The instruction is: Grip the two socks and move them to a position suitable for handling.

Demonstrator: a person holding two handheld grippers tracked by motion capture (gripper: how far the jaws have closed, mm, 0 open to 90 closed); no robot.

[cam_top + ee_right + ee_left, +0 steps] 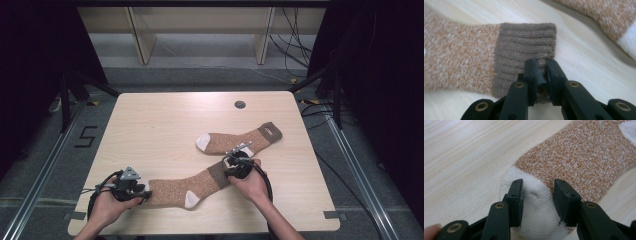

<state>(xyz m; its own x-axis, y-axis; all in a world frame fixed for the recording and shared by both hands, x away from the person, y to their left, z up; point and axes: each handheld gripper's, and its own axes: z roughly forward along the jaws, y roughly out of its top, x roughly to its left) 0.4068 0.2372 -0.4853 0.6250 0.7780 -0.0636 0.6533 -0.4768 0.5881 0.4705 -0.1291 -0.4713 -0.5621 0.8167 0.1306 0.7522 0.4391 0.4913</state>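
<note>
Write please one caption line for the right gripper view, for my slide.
Right claw pinches the brown ribbed cuff of the near sock on the wooden table.

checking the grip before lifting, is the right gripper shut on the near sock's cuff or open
Shut on it: the right gripper has its jaws nearly together, pinching the edge of the near sock's brown ribbed cuff.

Speckled orange-and-white knitted sock (pixel 172 189) with cream toe (pixel 536 202) between the black left gripper (pixel 537 202) pads, grey-brown ribbed cuff (pixel 526 47) in the black right gripper (pixel 541 82). Matching speckled second sock (pixel 239 139) beyond, on pale wood-grain table (pixel 165 120).
</note>
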